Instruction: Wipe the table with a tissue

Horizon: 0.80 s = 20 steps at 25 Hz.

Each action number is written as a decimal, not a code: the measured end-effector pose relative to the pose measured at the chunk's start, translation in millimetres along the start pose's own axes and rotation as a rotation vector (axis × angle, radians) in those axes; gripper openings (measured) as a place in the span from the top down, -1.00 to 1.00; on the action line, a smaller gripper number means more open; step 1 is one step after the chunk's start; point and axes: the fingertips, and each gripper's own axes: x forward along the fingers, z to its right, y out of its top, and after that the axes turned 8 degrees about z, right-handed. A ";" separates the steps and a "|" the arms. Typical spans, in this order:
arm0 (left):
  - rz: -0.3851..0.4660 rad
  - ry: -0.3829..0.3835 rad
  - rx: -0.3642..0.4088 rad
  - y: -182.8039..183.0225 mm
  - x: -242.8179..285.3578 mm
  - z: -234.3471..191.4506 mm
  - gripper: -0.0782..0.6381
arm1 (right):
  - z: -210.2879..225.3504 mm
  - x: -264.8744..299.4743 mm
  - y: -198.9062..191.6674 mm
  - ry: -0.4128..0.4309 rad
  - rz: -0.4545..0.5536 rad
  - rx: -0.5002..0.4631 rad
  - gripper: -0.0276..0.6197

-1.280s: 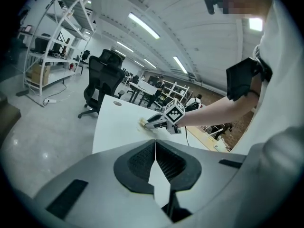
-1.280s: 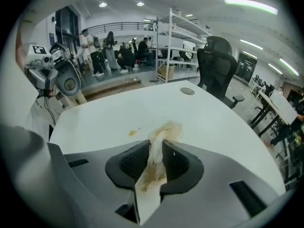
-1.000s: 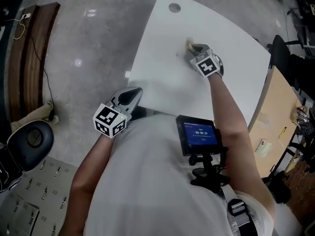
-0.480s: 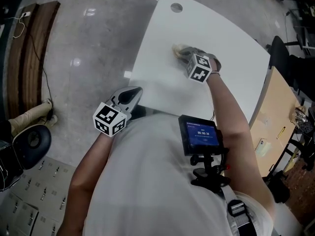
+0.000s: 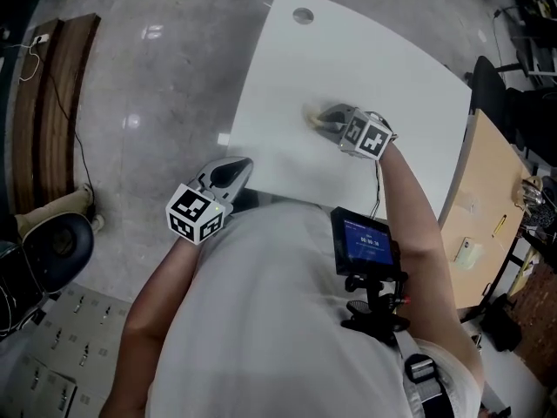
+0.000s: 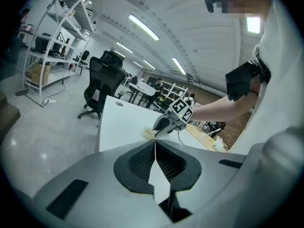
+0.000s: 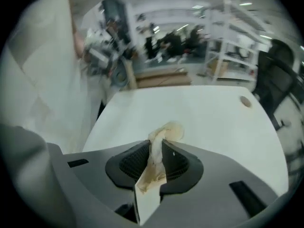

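- while your right arm stretches out over the white curved-edge table (image 5: 392, 68), your right gripper (image 5: 320, 121) is clenched on a crumpled beige tissue with yellowish stains (image 5: 310, 114).
- right gripper view: the tissue runs up between the two dark ribbed pads (image 7: 134, 161), squeezed tight, and a loose wad pokes out past the tips over the white tabletop.
- head view: the wad lies at the table surface, left of the table's middle and well apart from the small round hole (image 5: 302, 15) near the far corner.
- your left gripper (image 5: 235, 167) has its jaws pressed together with nothing between them.
- it hangs just off the table's near left corner, over the grey polished floor (image 5: 157, 85) and close to your torso.
- left gripper view: it looks across the table toward the right gripper and the tissue, with a black office chair (image 6: 102, 77) standing beyond the table's far end.
- a small black screen device with a blue display (image 5: 364, 242) sits on your chest.
- a light wooden desk (image 5: 492, 198) stands just beside the table's right edge.
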 end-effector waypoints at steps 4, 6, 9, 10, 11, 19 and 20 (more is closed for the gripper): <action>-0.004 -0.014 0.008 1.1 0.4 -2.8 0.76 | 27.4 -23.1 -21.1 -0.289 0.141 0.262 0.67; -0.009 -0.024 0.012 1.0 0.6 -2.5 0.76 | 20.4 -18.5 -32.8 -0.342 0.119 0.307 0.67; -0.015 -0.039 0.018 0.9 3.3 0.5 0.76 | 14.5 -8.3 -36.7 -0.434 0.104 0.356 0.67; -0.018 -0.043 0.020 0.4 3.4 0.7 0.76 | 14.6 -5.2 -33.7 -0.459 0.112 0.379 0.67; -0.021 -0.046 0.023 -0.1 3.0 0.5 0.76 | 14.6 -1.1 -28.1 -0.472 0.127 0.401 0.67; -0.025 -0.070 0.047 1.6 -7.6 0.1 0.76 | -38.4 61.9 50.0 -0.209 0.180 0.322 0.67; -0.026 -0.073 0.049 1.2 -9.9 -0.6 0.76 | -48.3 64.4 56.5 -0.161 0.199 0.314 0.67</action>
